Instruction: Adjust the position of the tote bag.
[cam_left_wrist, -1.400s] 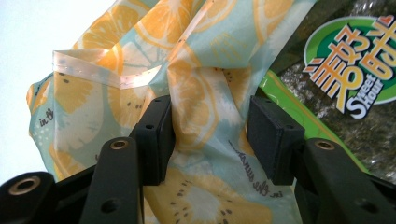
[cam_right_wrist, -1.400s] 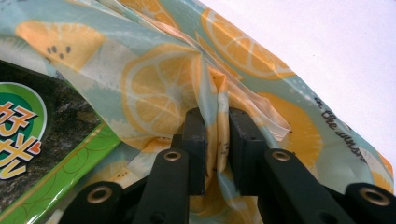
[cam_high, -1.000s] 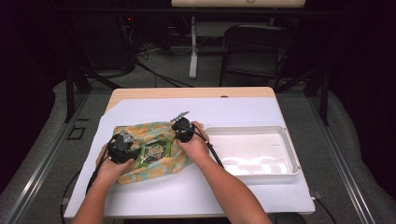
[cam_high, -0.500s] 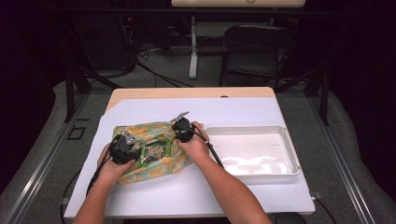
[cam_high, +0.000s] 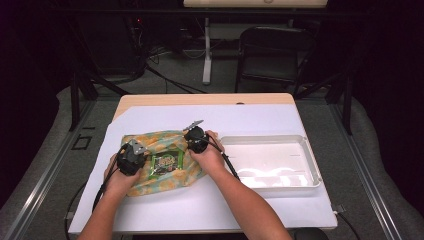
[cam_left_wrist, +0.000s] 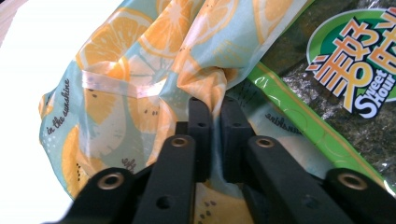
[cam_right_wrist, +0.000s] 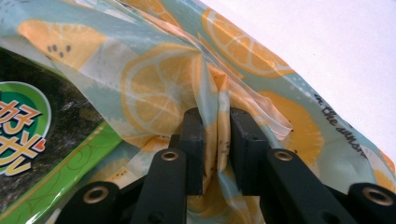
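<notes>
both forearms come in from the bottom of the high view, hands curled over the grippers on the orange-print bag (cam_high: 165, 162), which lies on the white table (cam_high: 250, 210) left of the tray (cam_high: 270, 160); the left gripper (cam_left_wrist: 212, 107) has just closed, pinching a bag fold; the right gripper (cam_right_wrist: 215, 116) clamps another fold; the gripper views show lettering on the green snack packet (cam_left_wrist: 336, 79).

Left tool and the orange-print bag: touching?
Touching. In the left gripper view, the left tool has just closed, pinching a fold of the bag between its jaws.
</notes>
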